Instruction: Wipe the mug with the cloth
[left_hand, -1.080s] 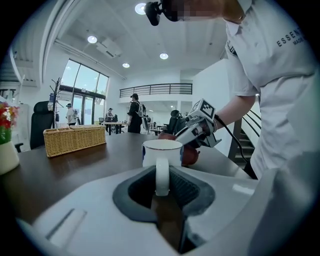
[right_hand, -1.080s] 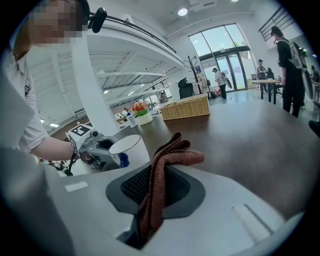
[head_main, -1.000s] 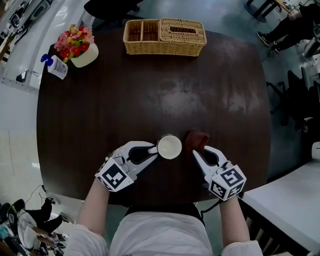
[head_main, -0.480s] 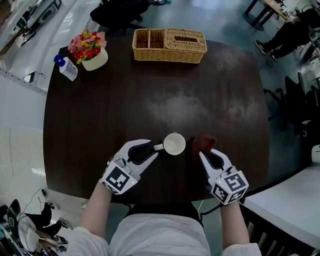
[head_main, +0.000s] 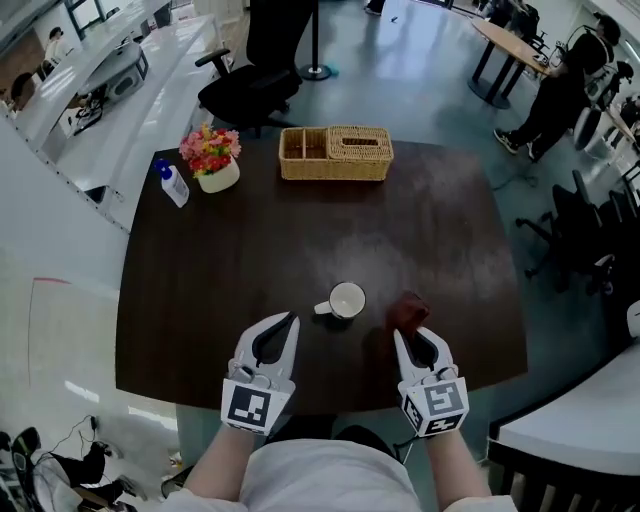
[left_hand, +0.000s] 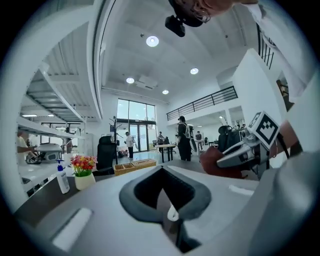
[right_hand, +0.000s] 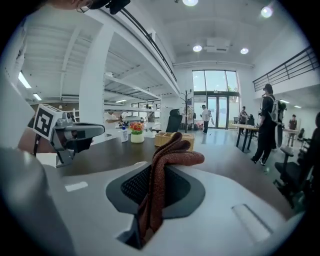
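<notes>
left gripper (head_main: 289, 321) clenched, empty | right gripper (head_main: 401, 336) pinching cloth (head_main: 409, 309): soft, limp, light | mug (head_main: 347, 299) just ahead-right of left gripper, apart: rigid, breakable, probably slick; grab by handle

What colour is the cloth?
The cloth is reddish brown, clearest in the right gripper view.

light: bright ceiling lights (left_hand: 152, 41) | glare on table (head_main: 400, 215) | fisheye, dark vignette edges

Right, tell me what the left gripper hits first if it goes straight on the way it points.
Probably the wicker basket at the far edge of the table. The left gripper points just left of the mug, narrowly missing its handle, though its height is unclear.
</notes>
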